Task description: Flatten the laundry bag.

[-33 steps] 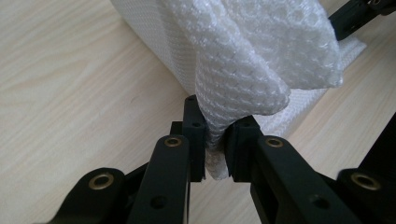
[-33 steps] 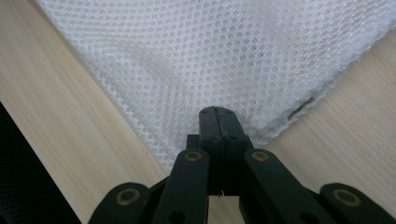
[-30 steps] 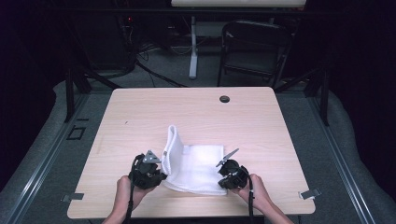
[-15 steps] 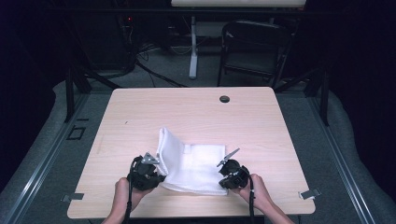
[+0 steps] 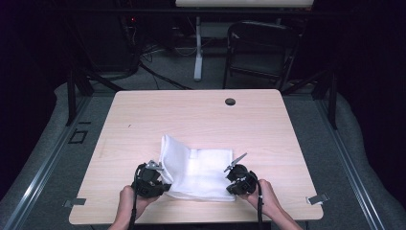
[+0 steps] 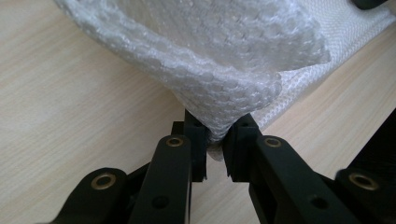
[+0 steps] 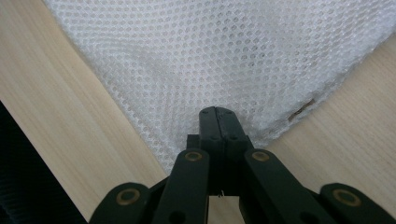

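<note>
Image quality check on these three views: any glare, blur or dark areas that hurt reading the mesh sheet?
High view: surroundings nearly black, table evenly lit, the white mesh sheet so bright that its weave is lost. Left gripper view: weave sharp near the left gripper, softer toward the top edge. Right gripper view: weave crisp, the right gripper dark with little detail, no glare.

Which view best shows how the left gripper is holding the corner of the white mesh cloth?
The left gripper view: the left gripper pinches a bunched corner of the white mesh cloth, lifted off the table. The high view shows the cloth's left part raised. The right gripper view shows another corner lying flat.
</note>
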